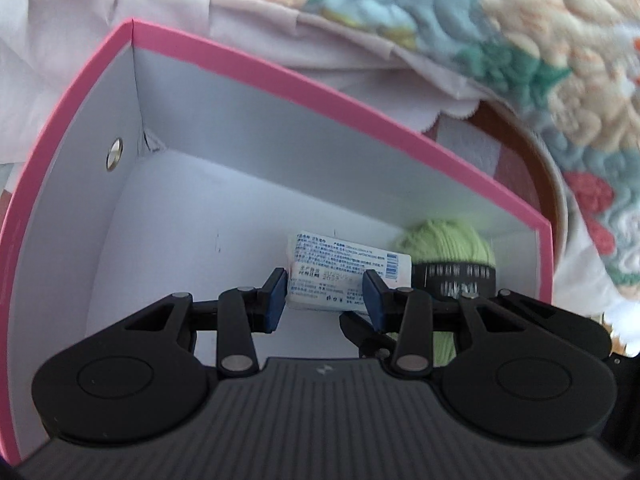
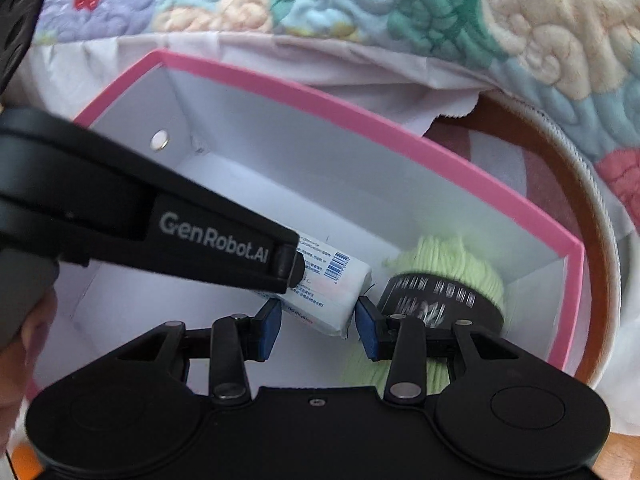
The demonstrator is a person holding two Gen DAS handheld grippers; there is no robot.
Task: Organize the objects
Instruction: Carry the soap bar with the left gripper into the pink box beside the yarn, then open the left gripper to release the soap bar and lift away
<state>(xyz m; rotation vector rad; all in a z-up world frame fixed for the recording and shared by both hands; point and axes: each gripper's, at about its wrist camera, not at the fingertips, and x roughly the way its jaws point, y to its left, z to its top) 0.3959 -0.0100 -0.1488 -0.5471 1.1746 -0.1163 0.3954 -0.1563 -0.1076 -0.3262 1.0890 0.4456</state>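
Note:
A pink-rimmed box (image 1: 280, 76) with a white inside sits on the bed; it also shows in the right wrist view (image 2: 320, 96). Inside lie a white tissue pack (image 1: 348, 272) with blue print and a green yarn ball (image 1: 448, 240) with a black label. My left gripper (image 1: 325, 300) is inside the box with its blue pads on either side of the tissue pack. In the right wrist view the left gripper's body (image 2: 160, 220) reaches across to the tissue pack (image 2: 332, 292). My right gripper (image 2: 318, 326) is open, next to the pack and the yarn ball (image 2: 452, 272).
A quilted floral blanket (image 2: 400, 0) and a pale sheet (image 1: 60, 40) surround the box. A round brown-rimmed tray (image 2: 576, 184) lies under the box's right side.

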